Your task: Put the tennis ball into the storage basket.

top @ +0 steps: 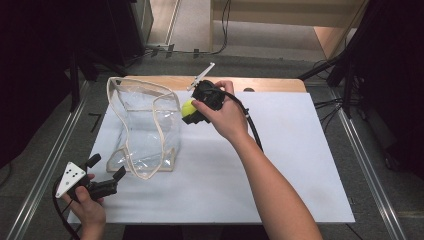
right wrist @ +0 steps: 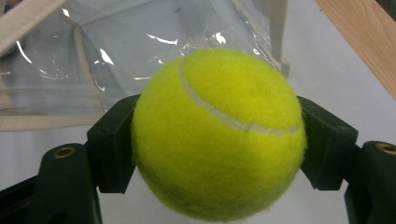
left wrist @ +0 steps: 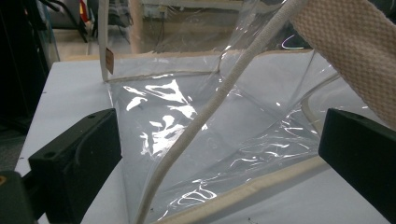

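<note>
Yellow tennis ball point(right wrist: 218, 135) is pinched in the right gripper point(top: 192, 114) jaws beside the clear bag point(top: 145, 127), not yet inside; left gripper point(top: 105, 175) jaws spread at its near edge.

Fuzzy felt ball point(right wrist: 219, 135); glossy clear plastic bag point(top: 145, 125) w/ cloth trim.

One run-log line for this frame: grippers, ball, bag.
right gripper: shut on tennis ball, beside bag | left gripper: open, empty, facing clear bag | bag: upright on white table, no ball inside
</note>
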### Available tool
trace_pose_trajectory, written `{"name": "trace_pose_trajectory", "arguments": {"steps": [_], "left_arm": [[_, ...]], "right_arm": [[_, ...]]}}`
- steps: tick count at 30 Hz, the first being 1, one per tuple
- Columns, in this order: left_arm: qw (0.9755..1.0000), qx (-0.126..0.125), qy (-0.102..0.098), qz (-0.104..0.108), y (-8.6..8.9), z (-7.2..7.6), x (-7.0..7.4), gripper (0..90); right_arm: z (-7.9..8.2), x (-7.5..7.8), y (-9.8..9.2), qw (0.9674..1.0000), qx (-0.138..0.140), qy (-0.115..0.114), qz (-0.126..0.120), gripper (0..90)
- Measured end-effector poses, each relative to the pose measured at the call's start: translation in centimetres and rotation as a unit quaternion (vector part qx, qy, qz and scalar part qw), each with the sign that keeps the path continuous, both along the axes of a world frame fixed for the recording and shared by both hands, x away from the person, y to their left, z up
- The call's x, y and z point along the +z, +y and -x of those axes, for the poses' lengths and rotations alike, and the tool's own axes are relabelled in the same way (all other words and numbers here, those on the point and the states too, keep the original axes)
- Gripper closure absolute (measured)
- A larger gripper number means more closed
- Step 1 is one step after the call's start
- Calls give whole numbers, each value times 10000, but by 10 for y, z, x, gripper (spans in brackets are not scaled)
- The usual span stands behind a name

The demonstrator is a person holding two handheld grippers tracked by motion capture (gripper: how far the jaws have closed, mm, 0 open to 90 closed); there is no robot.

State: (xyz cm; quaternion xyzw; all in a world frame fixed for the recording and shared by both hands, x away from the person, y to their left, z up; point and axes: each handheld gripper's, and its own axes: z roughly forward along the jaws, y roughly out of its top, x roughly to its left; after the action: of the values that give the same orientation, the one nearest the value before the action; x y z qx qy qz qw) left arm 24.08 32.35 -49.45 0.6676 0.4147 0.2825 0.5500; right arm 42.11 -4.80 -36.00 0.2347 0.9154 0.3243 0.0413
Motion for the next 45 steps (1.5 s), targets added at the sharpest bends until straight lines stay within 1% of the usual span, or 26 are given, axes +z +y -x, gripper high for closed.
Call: {"name": "trace_pose_trajectory", "arguments": {"steps": [5, 16, 17, 18, 20, 29, 31, 34, 35, 41, 45], "left_arm": [[10000, -3, -3, 3, 0, 0, 0, 0], [10000, -8, -2, 1, 0, 0, 0, 0], [10000, -8, -3, 1, 0, 0, 0, 0], [10000, -9, -3, 3, 0, 0, 0, 0], [10000, -9, -2, 2, 0, 0, 0, 0], [10000, -12, -1, 7, 0, 0, 0, 0], [10000, -12, -5, 2, 1, 0, 0, 0], [10000, -13, -6, 5, 0, 0, 0, 0], [10000, -13, -7, 5, 1, 0, 0, 0], [10000, -20, -11, 5, 1, 0, 0, 0], [10000, -22, -16, 6, 1, 0, 0, 0]], "right_arm": [[2, 6, 7, 10000, 85, -30, 26, 231], [8, 16, 21, 9997, 247, -54, -58, 231], [8, 17, 22, 9995, 290, -82, -69, 231], [9, 19, 24, 9996, 265, -68, -54, 231], [10, 21, 26, 9994, 326, -103, -80, 231], [14, 32, 36, 9989, 430, -141, -124, 231], [14, 34, 39, 9986, 494, -156, -133, 231], [16, 38, 44, 9985, 512, -150, -145, 231], [16, 39, 46, 9981, 571, -182, -163, 231], [19, 46, 60, 9976, 647, -178, -164, 231], [20, 50, 69, 9969, 746, -203, -168, 231]]}}
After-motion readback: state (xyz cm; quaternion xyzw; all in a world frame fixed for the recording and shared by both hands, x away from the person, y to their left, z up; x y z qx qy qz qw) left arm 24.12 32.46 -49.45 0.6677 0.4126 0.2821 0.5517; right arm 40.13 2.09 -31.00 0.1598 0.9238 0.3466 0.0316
